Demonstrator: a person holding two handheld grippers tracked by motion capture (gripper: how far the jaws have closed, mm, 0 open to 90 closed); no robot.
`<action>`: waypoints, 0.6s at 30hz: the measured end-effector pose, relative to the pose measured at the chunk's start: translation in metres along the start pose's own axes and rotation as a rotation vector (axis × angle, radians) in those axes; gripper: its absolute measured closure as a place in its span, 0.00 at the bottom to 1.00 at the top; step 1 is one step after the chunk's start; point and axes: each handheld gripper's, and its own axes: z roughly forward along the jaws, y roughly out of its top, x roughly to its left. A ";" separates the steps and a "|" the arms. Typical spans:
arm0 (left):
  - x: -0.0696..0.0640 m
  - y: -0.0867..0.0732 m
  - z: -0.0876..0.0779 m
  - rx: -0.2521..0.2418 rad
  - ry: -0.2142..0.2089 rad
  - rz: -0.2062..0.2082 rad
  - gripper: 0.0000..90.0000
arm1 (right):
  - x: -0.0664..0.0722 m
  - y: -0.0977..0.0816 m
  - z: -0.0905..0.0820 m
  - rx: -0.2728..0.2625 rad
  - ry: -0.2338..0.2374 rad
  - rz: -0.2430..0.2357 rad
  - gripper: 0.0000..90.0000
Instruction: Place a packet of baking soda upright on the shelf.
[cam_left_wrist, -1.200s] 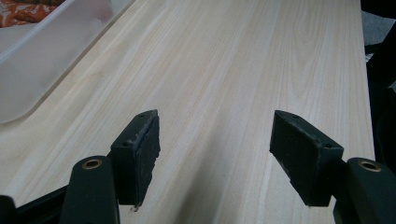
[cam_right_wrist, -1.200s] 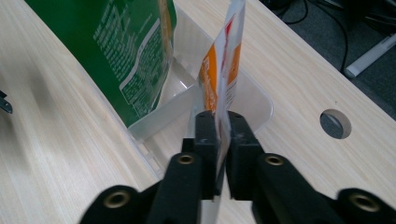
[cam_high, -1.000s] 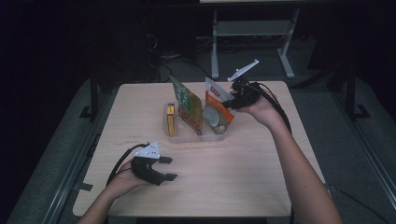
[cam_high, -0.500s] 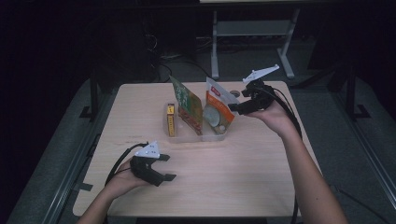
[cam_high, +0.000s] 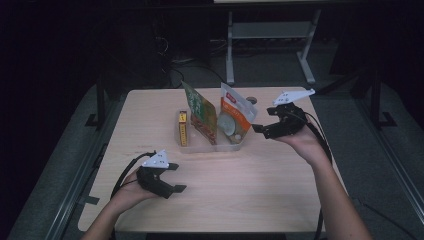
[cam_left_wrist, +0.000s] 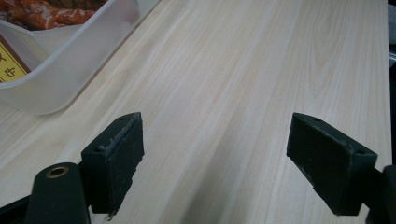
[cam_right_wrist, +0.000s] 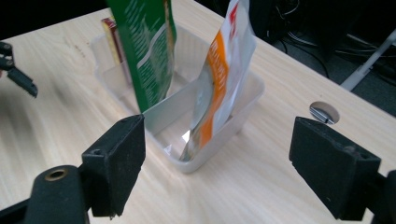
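Pouch (cam_high: 235, 117) now stands in the bin (cam_high: 212, 145) mid-table, leaning beside the green pack (cam_high: 200, 112). Right gripper (cam_high: 261, 131) has just opened and backed off right, jaws spread, empty. Left gripper (cam_high: 175, 177) near-left, also just spread, empty. Placement looks done.

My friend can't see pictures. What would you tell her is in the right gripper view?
A clear plastic tray sits on a light wooden table, holding a green packet and an orange-and-white pouch, both standing up. The right gripper has its two black jaws wide apart in front, with nothing between them.
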 end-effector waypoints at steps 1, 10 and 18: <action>0.000 0.000 0.000 0.001 -0.001 -0.004 0.20 | 0.001 -0.005 -0.001 0.000 0.006 0.001 0.21; 0.001 -0.011 -0.006 0.006 0.017 -0.022 0.20 | 0.017 -0.045 -0.001 -0.021 0.045 -0.006 0.21; 0.000 -0.021 -0.005 0.023 0.020 -0.031 0.20 | 0.033 -0.079 0.002 0.014 0.093 -0.025 0.21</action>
